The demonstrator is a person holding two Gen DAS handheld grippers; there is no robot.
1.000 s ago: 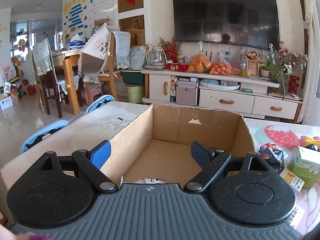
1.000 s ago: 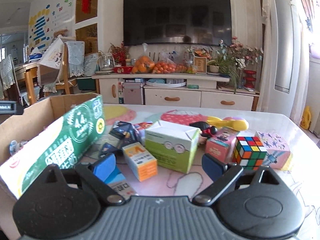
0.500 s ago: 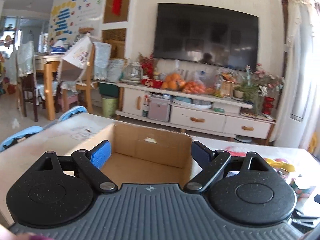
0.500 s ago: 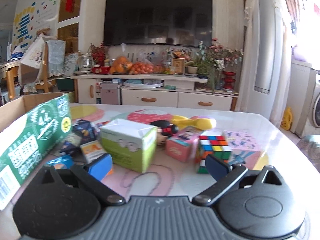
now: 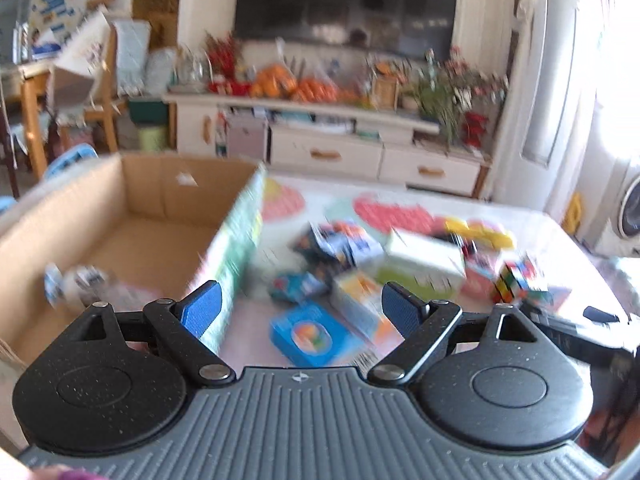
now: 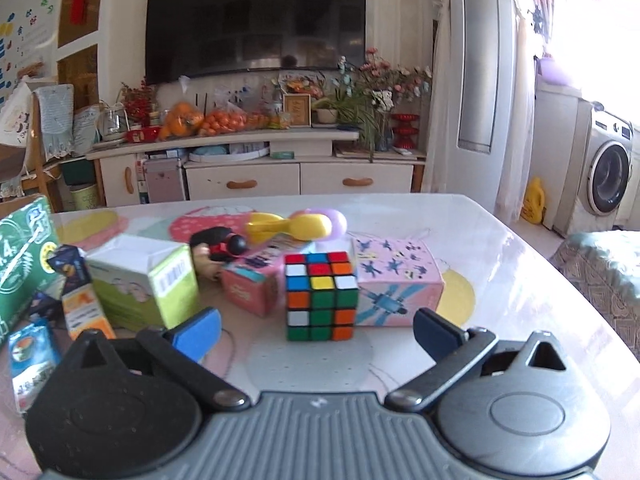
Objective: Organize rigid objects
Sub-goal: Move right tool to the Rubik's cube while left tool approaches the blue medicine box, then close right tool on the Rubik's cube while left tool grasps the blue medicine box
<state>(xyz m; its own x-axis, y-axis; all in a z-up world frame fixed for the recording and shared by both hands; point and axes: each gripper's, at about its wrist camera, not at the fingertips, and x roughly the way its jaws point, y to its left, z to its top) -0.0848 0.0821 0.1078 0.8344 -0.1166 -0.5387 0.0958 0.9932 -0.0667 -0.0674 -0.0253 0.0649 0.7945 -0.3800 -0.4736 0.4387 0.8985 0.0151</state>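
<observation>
Right wrist view: the right gripper (image 6: 316,326) points at a puzzle cube (image 6: 321,296) standing on the table (image 6: 500,264); its blue-padded jaws are opening, spread wider than the cube, which sits ahead of the tips and is not touched. Just behind the cube, a pink box with blue figures (image 6: 396,280) on its right and a smaller pink box (image 6: 256,280) on its left; a green-and-white carton (image 6: 148,280) further left; a yellow toy (image 6: 292,226) and a black toy (image 6: 218,244) behind these.

Left wrist view (blurred): the left gripper (image 5: 301,310) is spread, nothing between its pads, held above a blue packet (image 5: 310,334) lying on the table. To the left, an open cardboard box (image 5: 132,216) with a green carton (image 5: 236,248) leaning against its right wall and a small item, unreadable, on its floor. The puzzle cube (image 5: 516,278) appears at the right edge of the clutter
</observation>
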